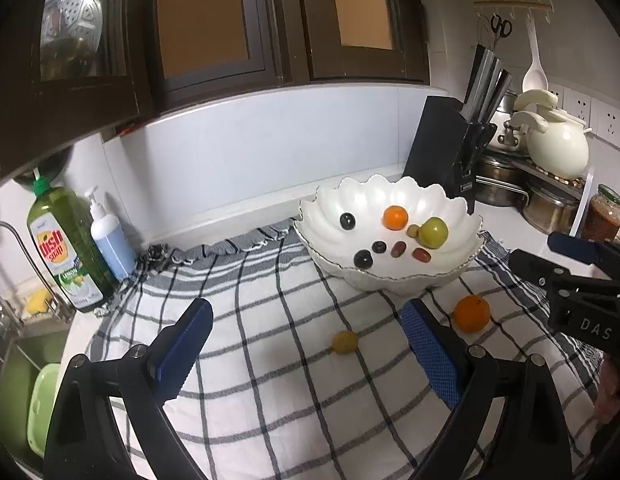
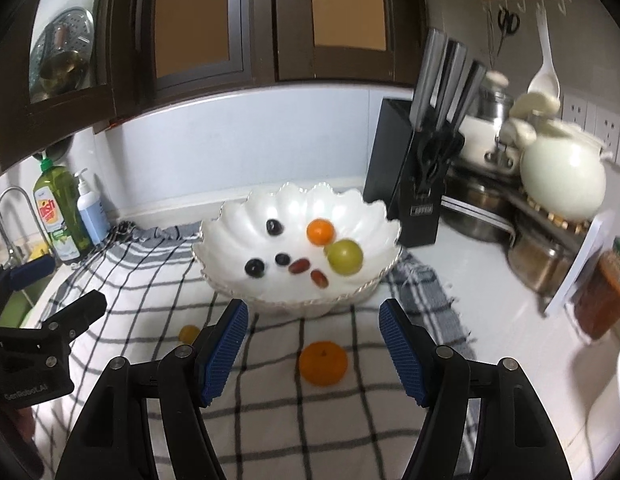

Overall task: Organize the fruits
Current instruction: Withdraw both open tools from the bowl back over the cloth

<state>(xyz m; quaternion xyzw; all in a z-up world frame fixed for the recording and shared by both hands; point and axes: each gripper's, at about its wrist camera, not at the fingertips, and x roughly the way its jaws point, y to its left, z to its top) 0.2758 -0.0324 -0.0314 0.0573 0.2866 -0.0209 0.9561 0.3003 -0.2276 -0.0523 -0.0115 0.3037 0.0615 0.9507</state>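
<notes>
The right gripper [image 2: 312,346] is hovering with fingers wide and empty; the orange [image 2: 323,362] is lying on the checked cloth [image 2: 270,412] between and just beyond its fingertips. The left gripper [image 1: 306,344] is likewise spread wide, the small yellow fruit [image 1: 344,342] sitting between its fingers. The bowl [image 2: 230,220] is standing beyond. Risk: round fruit is liable to roll off the desk if nudged by one finger first.

**Most fruit in the bowl, two pieces outside**

The white scalloped bowl [image 1: 390,196] holds a small orange [image 1: 395,217], a green fruit [image 1: 433,233], three dark grapes and two reddish ones. In front of it on the checked cloth [image 1: 270,360] lie a larger orange [image 1: 471,313] and a small yellow fruit [image 1: 344,342], apart.
</notes>
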